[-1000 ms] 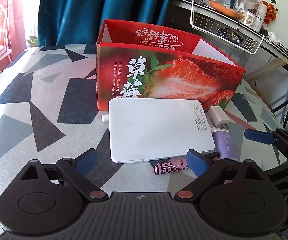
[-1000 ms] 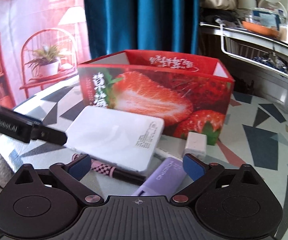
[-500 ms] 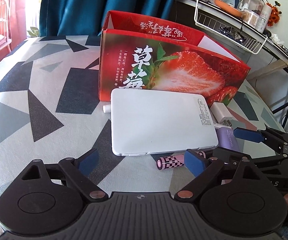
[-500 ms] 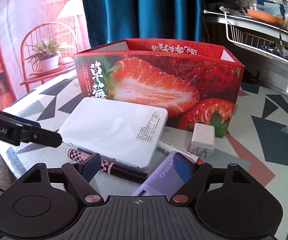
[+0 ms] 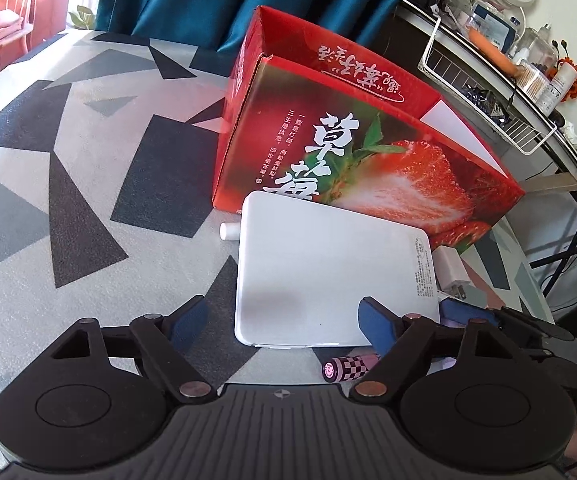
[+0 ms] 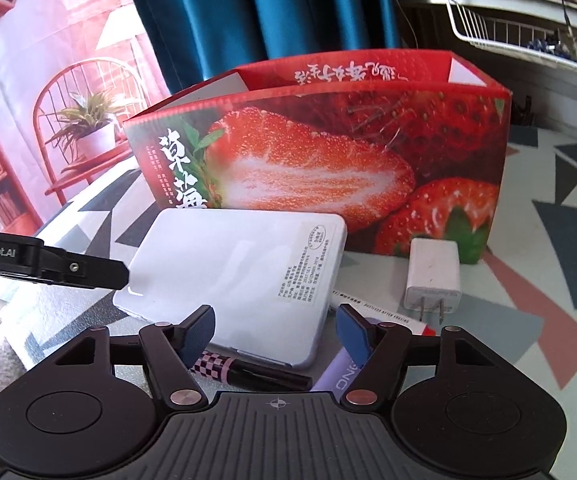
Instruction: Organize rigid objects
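Observation:
A flat white case (image 5: 328, 272) (image 6: 240, 272) lies on the table in front of the red strawberry box (image 5: 368, 152) (image 6: 328, 160). My left gripper (image 5: 284, 324) is open, its jaws straddling the case's near left corner. My right gripper (image 6: 276, 332) is open and hangs over the case's near right corner. A pink checkered pen (image 5: 348, 368) (image 6: 248, 368) and a purple case (image 6: 340, 372) lie under the near edge. A white charger plug (image 5: 454, 272) (image 6: 432, 276) sits to the right.
A white marker (image 6: 380, 312) pokes out from under the white case; its cap end (image 5: 228, 232) shows at the left. The table has a grey geometric-patterned cloth (image 5: 88, 200). A wire basket shelf (image 5: 488, 100) stands at the back right, blue curtains behind.
Both grippers have moved forward and closer to the white case. The right gripper's jaws have narrowed somewhat. The objects have not moved.

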